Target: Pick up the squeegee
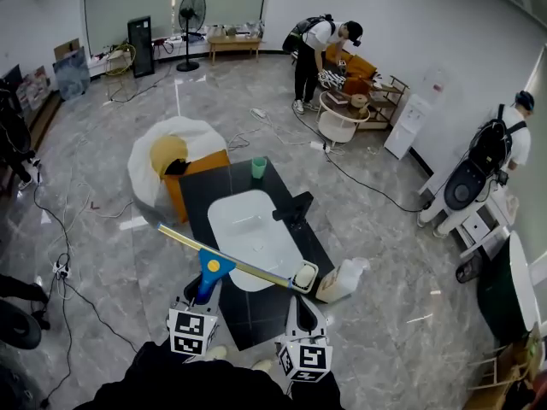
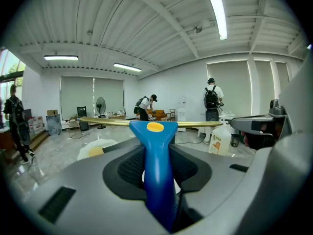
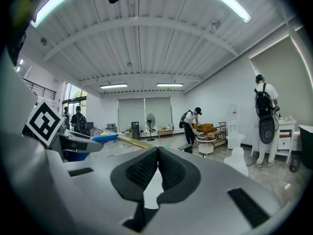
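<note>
Blue-handled squeegee with a long brass-coloured blade bar [image 1: 224, 261], clamped in my left hand-held gripper [image 2: 156, 177] above the dark desk [image 1: 201, 190].

I read the left pads pressing both sides of the blue handle, with the bar lying crosswise over the white oval basin [image 1: 248, 225]. My right hand-held gripper [image 3: 157, 166] has its jaws pressed together on nothing (it hangs just beside the left one). My worry is the bar's right end, which sits just beside the small white tray [image 1: 305, 267] and near the white plastic jug [image 1: 344, 280]. A careless swing could clip either. If an end catches, I judge the smooth handle could twist in the pads.
</note>
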Motion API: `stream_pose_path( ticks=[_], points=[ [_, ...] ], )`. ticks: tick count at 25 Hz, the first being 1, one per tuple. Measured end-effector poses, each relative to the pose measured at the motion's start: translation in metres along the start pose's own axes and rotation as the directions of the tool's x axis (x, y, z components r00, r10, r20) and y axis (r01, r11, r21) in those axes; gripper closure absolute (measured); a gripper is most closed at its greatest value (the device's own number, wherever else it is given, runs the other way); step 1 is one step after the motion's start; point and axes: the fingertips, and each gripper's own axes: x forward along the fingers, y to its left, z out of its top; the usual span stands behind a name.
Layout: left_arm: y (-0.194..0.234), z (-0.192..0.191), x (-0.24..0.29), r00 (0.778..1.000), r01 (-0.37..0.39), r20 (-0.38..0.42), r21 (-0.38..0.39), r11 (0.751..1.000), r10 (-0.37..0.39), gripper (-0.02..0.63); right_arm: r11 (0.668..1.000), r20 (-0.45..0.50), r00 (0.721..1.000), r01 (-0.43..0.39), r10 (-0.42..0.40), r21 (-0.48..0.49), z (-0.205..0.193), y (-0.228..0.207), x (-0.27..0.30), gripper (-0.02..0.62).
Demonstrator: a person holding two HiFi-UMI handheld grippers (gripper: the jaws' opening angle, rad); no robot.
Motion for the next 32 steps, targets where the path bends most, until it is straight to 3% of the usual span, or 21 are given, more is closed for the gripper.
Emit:
stream_pose_path(
  ticks=[12,32],
  points=[
    [0.024,-0.004,-0.046,0.996,-0.084,0.016,-0.031,0.996,0.085,0.462,0.998,0.005,0.998,-0.062,0.062,-0.019,0.003,0.022,0.003,0.578],
    [0.016,-0.002,-0.046,0.998,-0.064,0.025,-0.027,0.998,0.065,0.462,0.998,-0.005,0.999,-0.05,0.05,-0.025,0.001,0.021,-0.002,0.58]
  ],
)
